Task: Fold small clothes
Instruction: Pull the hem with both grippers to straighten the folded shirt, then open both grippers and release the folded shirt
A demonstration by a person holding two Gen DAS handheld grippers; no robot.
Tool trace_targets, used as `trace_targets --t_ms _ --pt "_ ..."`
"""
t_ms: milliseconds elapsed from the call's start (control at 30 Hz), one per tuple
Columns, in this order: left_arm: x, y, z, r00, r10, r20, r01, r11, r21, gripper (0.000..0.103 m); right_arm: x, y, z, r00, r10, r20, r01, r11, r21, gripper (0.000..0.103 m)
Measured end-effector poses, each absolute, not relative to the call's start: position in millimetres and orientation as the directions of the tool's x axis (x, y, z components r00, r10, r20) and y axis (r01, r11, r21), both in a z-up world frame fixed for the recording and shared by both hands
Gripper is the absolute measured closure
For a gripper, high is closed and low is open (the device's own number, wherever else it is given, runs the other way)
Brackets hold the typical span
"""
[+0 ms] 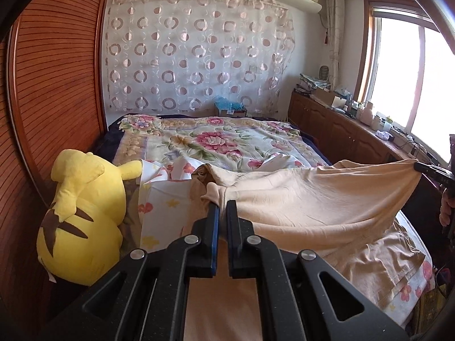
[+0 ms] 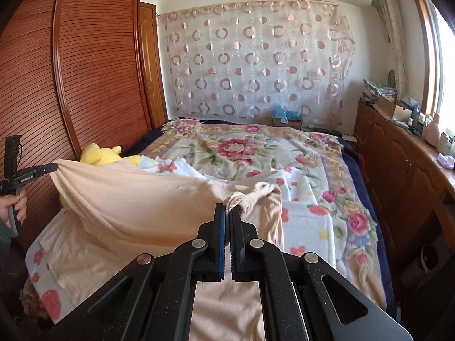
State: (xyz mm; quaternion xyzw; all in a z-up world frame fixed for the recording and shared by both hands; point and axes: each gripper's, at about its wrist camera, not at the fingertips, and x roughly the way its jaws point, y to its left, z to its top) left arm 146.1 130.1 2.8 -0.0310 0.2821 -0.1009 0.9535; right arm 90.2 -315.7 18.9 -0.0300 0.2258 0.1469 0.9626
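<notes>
Over the near edge of the bed [image 1: 199, 139], beige garment [image 1: 312, 199] stretched taut and lifted between two hand-held grippers, left hand-held gripper [image 1: 223, 203] clamped on one bunched corner, right hand-held gripper [image 2: 227, 207] pinched on the opposite ribbed hem. Best carried level, tension even, toward the bed's far edge, clear of the yellow plush toy [image 1: 82, 216], lower cloth trailing flat.
</notes>
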Motion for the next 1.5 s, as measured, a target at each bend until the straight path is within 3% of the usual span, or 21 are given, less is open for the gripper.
trace_targets --t_ms 233,700,900,1000,1067,1167,1500 --pt "90 147 -7 0.824 -0.199 -0.531 0.145 0.979 -0.143 0.098 18 -333 11 0.853 0.284 -0.437 -0.303 0.953 0.028 0.101" --pt "59 140 -83 0.720 -0.183 -0.670 0.140 0.983 -0.118 0.097 -14 -341 -79 0.767 0.214 -0.605 -0.247 0.969 0.030 0.100" --pt "46 138 -68 0.752 -0.199 -0.628 0.159 0.980 -0.120 0.062 -7 -337 -77 0.767 0.174 -0.617 -0.210 0.978 0.014 0.095" --pt "36 141 -52 0.798 -0.183 -0.574 0.140 0.983 -0.119 0.034 -20 -336 -68 0.776 0.168 -0.608 -0.203 0.979 0.011 0.095" --pt "32 144 -43 0.821 -0.176 -0.543 0.130 0.984 -0.122 0.022 -27 -334 -65 0.787 0.164 -0.595 -0.200 0.980 0.006 0.085" --pt "37 144 -40 0.816 -0.155 -0.557 0.119 0.988 -0.101 0.021 -29 -335 -66 0.797 0.158 -0.583 -0.188 0.982 0.008 0.066" --pt "54 146 -72 0.757 -0.133 -0.639 0.086 0.991 -0.105 0.021 -16 -326 -85 0.800 0.178 -0.573 -0.204 0.979 0.019 0.058"
